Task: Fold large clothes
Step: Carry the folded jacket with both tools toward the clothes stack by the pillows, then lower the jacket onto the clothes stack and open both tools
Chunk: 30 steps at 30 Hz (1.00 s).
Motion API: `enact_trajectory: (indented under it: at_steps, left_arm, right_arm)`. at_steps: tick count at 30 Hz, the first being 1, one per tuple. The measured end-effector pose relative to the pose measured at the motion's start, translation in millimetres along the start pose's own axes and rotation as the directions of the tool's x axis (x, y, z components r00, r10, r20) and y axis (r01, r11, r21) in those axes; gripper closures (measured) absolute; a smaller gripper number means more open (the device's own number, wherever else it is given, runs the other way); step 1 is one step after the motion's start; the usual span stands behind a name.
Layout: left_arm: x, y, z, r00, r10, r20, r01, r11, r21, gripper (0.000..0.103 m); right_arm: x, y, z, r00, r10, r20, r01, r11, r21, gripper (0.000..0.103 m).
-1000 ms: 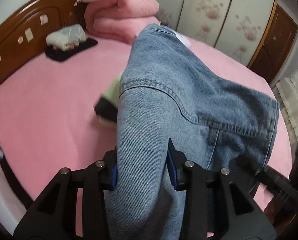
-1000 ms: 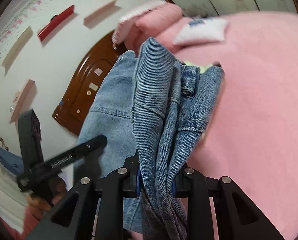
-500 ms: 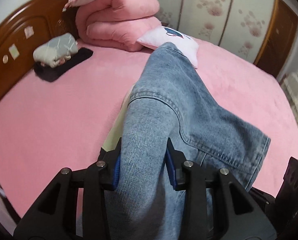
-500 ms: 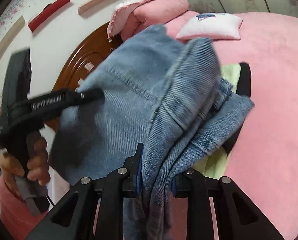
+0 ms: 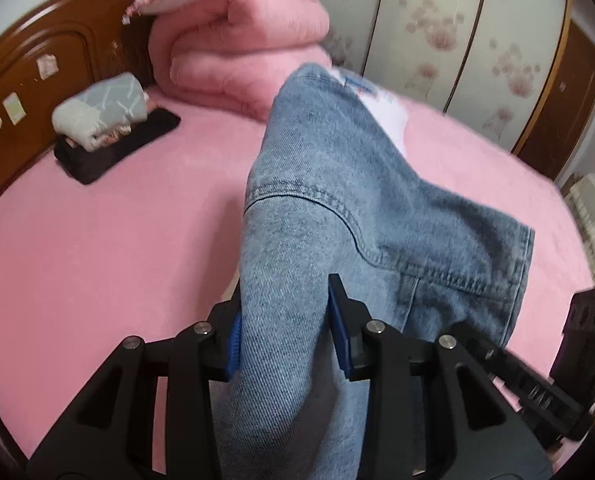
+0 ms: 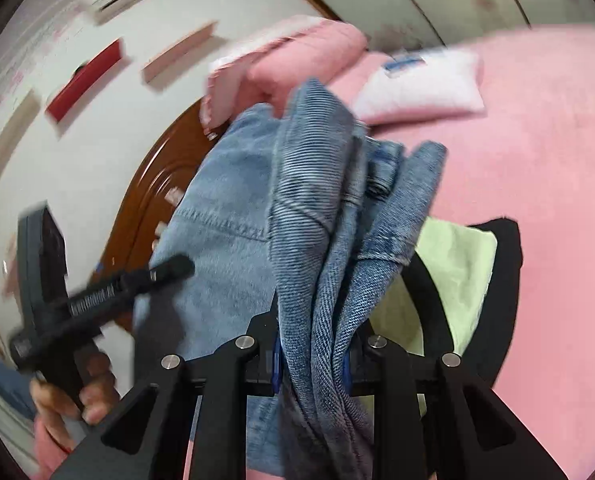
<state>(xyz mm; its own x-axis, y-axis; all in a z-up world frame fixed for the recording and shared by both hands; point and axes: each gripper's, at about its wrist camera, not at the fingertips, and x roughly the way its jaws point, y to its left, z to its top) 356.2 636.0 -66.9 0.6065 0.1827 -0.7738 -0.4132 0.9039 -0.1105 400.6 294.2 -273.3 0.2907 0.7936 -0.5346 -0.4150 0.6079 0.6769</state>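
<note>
- Left gripper (image 5: 283,330): fingers clamped on a thick fold of the denim jacket (image 5: 337,216), blue pads (image 5: 339,336) pressing the cloth from both sides.
- Right gripper (image 6: 313,364): fingers pinched on a bunched edge of the same jacket, several layers between them.
- Jacket: held in the air between both grippers, above the pink bed (image 5: 97,248).
- Below it on the bed: a folded green and black garment (image 6: 457,272).
- Near the headboard (image 5: 25,76): a rolled pink quilt (image 5: 237,44).
</note>
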Motion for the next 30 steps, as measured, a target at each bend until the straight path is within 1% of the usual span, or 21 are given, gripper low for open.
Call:
enact_trajectory:
  at_steps: [2, 3, 5, 6, 7, 8, 9, 10, 12, 14, 15, 18, 19, 20, 21, 22, 24, 26, 27, 29, 30]
  left_arm:
    - [33, 4, -2, 0.999, 0.008, -0.042, -0.007, 1.000, 0.017, 0.070]
    - [51, 5, -5, 0.998, 0.021, -0.066, -0.018, 0.999, 0.046, 0.069]
    - [72, 8, -12, 0.995, 0.045, -0.089, -0.036, 0.994, 0.099, 0.067]
    - [73, 12, -16, 0.996, 0.017, -0.083, -0.009, 0.995, 0.099, 0.066]
    - [71, 16, -16, 0.996, -0.030, -0.082, 0.037, 0.996, 0.085, 0.066]
    - [68, 20, -17, 0.993, -0.074, -0.088, 0.080, 0.994, 0.072, 0.066]
    - [69, 22, -18, 0.991, -0.097, -0.094, 0.104, 0.992, 0.072, 0.066]
    - [69, 21, -18, 0.988, -0.113, -0.102, 0.122, 0.988, 0.090, 0.066]
    - [72, 19, -18, 0.987, -0.109, -0.119, 0.123, 0.985, 0.119, 0.066]
    - [74, 16, -15, 0.983, -0.114, -0.143, 0.133, 0.983, 0.126, 0.066]
    - [74, 15, -14, 0.982, -0.127, -0.142, 0.145, 0.981, 0.126, 0.066]
    - [75, 16, -18, 0.981, -0.146, -0.125, 0.162, 0.978, 0.131, 0.066]
    - [78, 15, -21, 0.983, -0.139, -0.123, 0.156, 0.978, 0.137, 0.066]
    - [83, 13, -24, 0.983, -0.129, -0.128, 0.148, 0.978, 0.147, 0.063]
    - [89, 11, -26, 0.983, -0.120, -0.136, 0.140, 0.979, 0.150, 0.061]
    - [92, 8, -30, 0.984, -0.112, -0.137, 0.133, 0.980, 0.151, 0.059]
    - [101, 5, -35, 0.988, -0.101, -0.117, 0.120, 0.977, 0.175, 0.055]
    - [111, 9, -41, 0.988, -0.120, -0.094, 0.136, 0.973, 0.188, 0.052]
    - [112, 14, -47, 0.986, -0.138, -0.090, 0.152, 0.973, 0.172, 0.049]
    - [114, 28, -53, 0.980, -0.183, -0.083, 0.192, 0.975, 0.112, 0.046]
    - [114, 33, -55, 0.978, -0.191, -0.080, 0.198, 0.976, 0.086, 0.042]
  right_arm:
    - [5, -19, -5, 0.999, -0.042, -0.030, 0.042, 0.999, 0.007, 0.083]
    - [14, -30, -8, 0.996, -0.070, -0.055, 0.071, 0.997, 0.006, 0.083]
    - [28, -65, -15, 0.991, -0.076, -0.108, 0.087, 0.990, 0.109, 0.083]
    - [27, -87, -18, 0.991, -0.058, -0.120, 0.080, 0.978, 0.193, 0.083]
    - [25, -102, -24, 0.993, -0.011, -0.121, 0.042, 0.965, 0.260, 0.084]
    - [23, -112, -28, 0.993, 0.023, -0.117, 0.012, 0.957, 0.291, 0.084]
    - [20, -116, -32, 0.992, 0.032, -0.120, 0.005, 0.954, 0.299, 0.084]
    - [17, -117, -34, 0.992, 0.032, -0.126, 0.008, 0.953, 0.302, 0.085]
    - [10, -122, -38, 0.989, 0.066, -0.133, -0.015, 0.935, 0.355, 0.086]
    - [12, -126, -33, 0.985, 0.104, -0.139, -0.040, 0.915, 0.401, 0.086]
    - [11, -129, -29, 0.983, 0.113, -0.144, -0.044, 0.908, 0.416, 0.086]
    - [-5, -138, -27, 0.981, 0.104, -0.162, -0.028, 0.909, 0.415, 0.087]
    - [-6, -141, -30, 0.980, 0.090, -0.176, -0.012, 0.915, 0.403, 0.087]
    - [-10, -137, -26, 0.980, 0.071, -0.188, 0.010, 0.918, 0.397, 0.086]
    - [-9, -141, -26, 0.978, 0.045, -0.203, 0.040, 0.916, 0.400, 0.086]
    - [7, -147, -21, 0.976, 0.036, -0.215, 0.057, 0.910, 0.412, 0.085]
    - [7, -151, -21, 0.976, 0.030, -0.217, 0.064, 0.907, 0.416, 0.085]
    - [6, -152, -20, 0.978, 0.025, -0.208, 0.056, 0.925, 0.376, 0.084]
    - [6, -151, -21, 0.979, 0.023, -0.204, 0.053, 0.932, 0.358, 0.083]
    - [6, -148, -23, 0.979, 0.016, -0.204, 0.056, 0.936, 0.346, 0.081]
    - [4, -145, -24, 0.978, 0.007, -0.208, 0.066, 0.938, 0.340, 0.081]
